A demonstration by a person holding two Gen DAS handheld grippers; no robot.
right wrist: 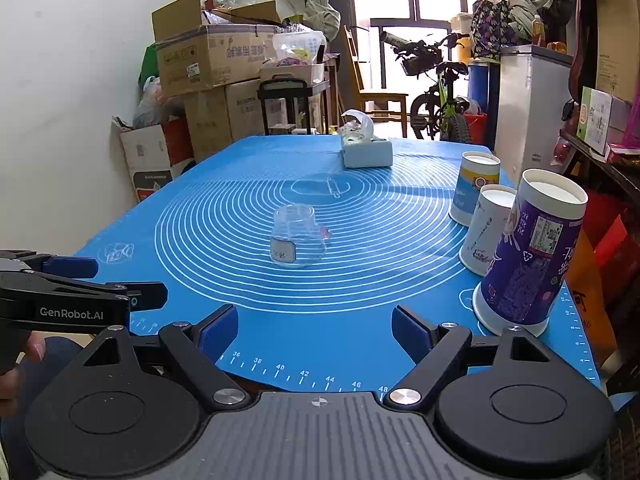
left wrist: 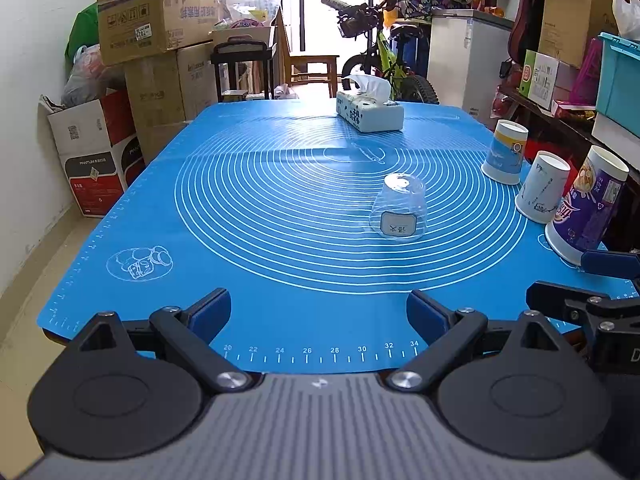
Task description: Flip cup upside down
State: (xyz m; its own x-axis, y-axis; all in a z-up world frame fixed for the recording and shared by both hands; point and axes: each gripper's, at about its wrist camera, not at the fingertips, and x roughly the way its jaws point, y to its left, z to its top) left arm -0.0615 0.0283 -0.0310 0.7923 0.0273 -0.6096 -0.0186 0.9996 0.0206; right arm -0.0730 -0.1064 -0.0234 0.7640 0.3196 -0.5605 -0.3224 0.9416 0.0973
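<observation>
A clear glass cup (left wrist: 399,208) with a white label stands upside down near the middle of the blue mat (left wrist: 248,208); it also shows in the right wrist view (right wrist: 297,237). My left gripper (left wrist: 319,312) is open and empty over the mat's near edge, well short of the cup. My right gripper (right wrist: 315,330) is open and empty, also at the near edge. Three paper cups stand upside down along the right side: a blue-and-white one (left wrist: 505,152), a white one (left wrist: 542,187) and a purple one (left wrist: 586,208).
A tissue box (left wrist: 369,110) sits at the far middle of the mat. Cardboard boxes (left wrist: 152,16) are stacked at the left wall, a bicycle (left wrist: 384,52) and a white cabinet (left wrist: 466,56) stand behind the table. Shelves with boxes line the right.
</observation>
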